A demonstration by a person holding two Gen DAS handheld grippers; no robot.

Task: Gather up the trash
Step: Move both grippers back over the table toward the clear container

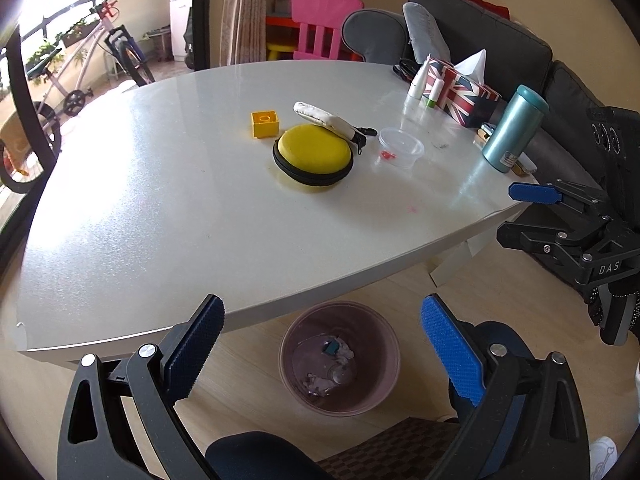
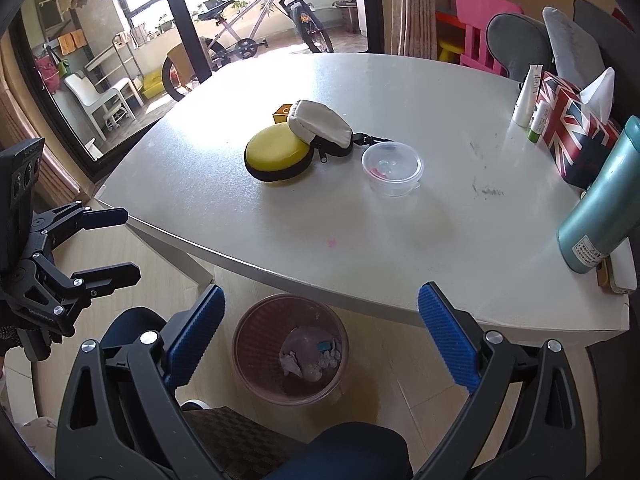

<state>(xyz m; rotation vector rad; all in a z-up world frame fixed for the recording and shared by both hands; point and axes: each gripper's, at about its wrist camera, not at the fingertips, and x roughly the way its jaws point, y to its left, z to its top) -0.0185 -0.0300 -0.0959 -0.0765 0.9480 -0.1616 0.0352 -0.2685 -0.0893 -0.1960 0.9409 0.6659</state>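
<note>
From my remote seat, both grippers hang off the near edge of the white tabletop (image 1: 160, 208), above the floor. My left gripper (image 1: 320, 344) has its blue fingers (image 1: 196, 352) spread wide, holding nothing; directly beneath stands the pink wastebasket (image 1: 340, 360), mouth upward, crumpled scraps (image 2: 308, 360) inside. On the tabletop, left to right: a yellow block (image 1: 265, 123), a round yellow case (image 1: 314, 156), a clear plastic cup (image 1: 401, 147) upright with a red bit inside, a Union Jack tissue box (image 1: 460, 92) and a teal bottle (image 1: 514, 128) whose label is unreadable. The near half of the tabletop lies bare. My right gripper (image 2: 320, 344), marked "DAS", likewise has its fingers apart and empty.
</note>
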